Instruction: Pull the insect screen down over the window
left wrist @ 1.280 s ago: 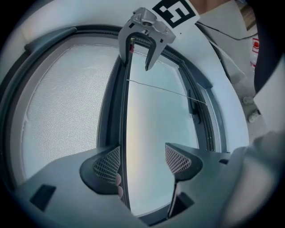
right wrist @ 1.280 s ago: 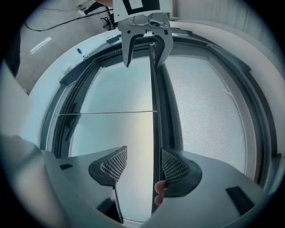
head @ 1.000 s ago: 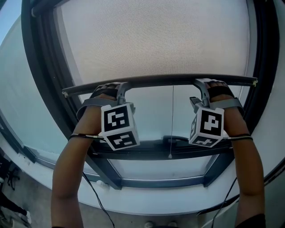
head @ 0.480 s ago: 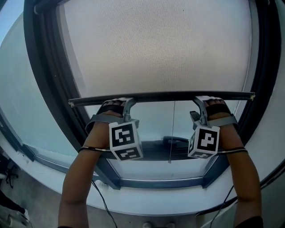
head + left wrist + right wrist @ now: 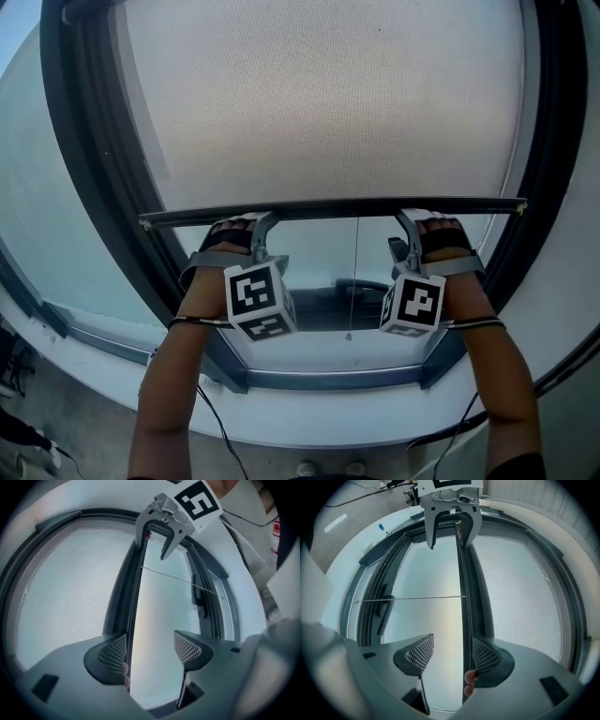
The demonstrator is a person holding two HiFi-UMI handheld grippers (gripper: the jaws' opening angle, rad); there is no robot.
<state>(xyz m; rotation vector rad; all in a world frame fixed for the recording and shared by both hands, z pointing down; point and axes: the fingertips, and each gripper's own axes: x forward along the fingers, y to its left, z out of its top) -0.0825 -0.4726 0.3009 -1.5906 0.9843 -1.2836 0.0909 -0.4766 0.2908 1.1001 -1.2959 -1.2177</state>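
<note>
Two tools are unclenched: the left gripper (image 5: 150, 648) and right gripper (image 5: 451, 654) hook their parted jaws over the slim dark bottom bar (image 5: 328, 208). The fine-woven pale insect screen (image 5: 328, 103) covers most of the dark-framed window (image 5: 84, 187). Bare glass (image 5: 319, 253) and a thin cord (image 5: 352, 281) show below the bar.

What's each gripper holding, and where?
Nothing clamped. Left gripper and right gripper, both open, each have one finger against the insect screen's dark bottom bar.
</note>
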